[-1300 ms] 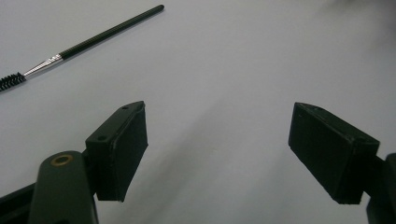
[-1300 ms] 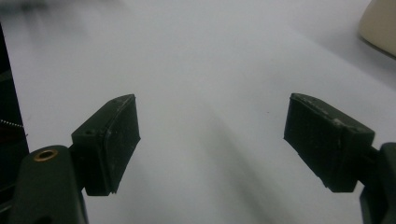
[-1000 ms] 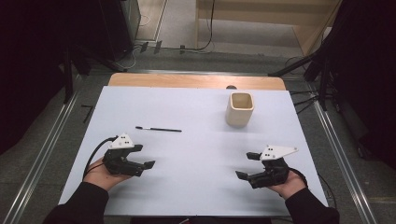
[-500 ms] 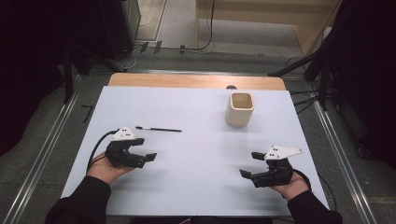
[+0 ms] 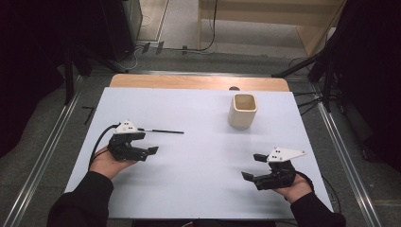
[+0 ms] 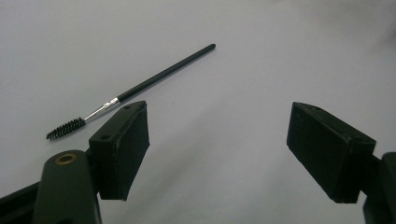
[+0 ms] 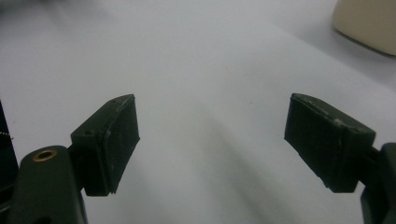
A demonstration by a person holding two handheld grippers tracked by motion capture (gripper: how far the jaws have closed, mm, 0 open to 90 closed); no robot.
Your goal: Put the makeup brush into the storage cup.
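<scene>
A thin black spoolie brush (image 5: 163,131) lies flat on the white table (image 5: 198,189), left of centre. My left gripper (image 5: 146,143) is open and empty, just in front of the brush's left end. In the left gripper view the brush (image 6: 154,77) lies beyond the left jaw, bristle end nearest, and the left gripper (image 6: 217,126) holds nothing. A cream square cup (image 5: 243,110) stands upright at the back right. My right gripper (image 5: 253,166) is open and empty near the front right. Its own view shows the open right gripper (image 7: 212,121) over bare table, with the cup (image 7: 369,23) at the top right.
A wooden strip (image 5: 198,81) runs along the table's far edge. Metal rails (image 5: 56,137) flank the table on both sides, with cables on the floor beyond. A black cable (image 5: 101,142) trails from the left gripper.
My left gripper has moved away from the person, closer to the brush. The right gripper has hardly shifted. Both have stayed open.
</scene>
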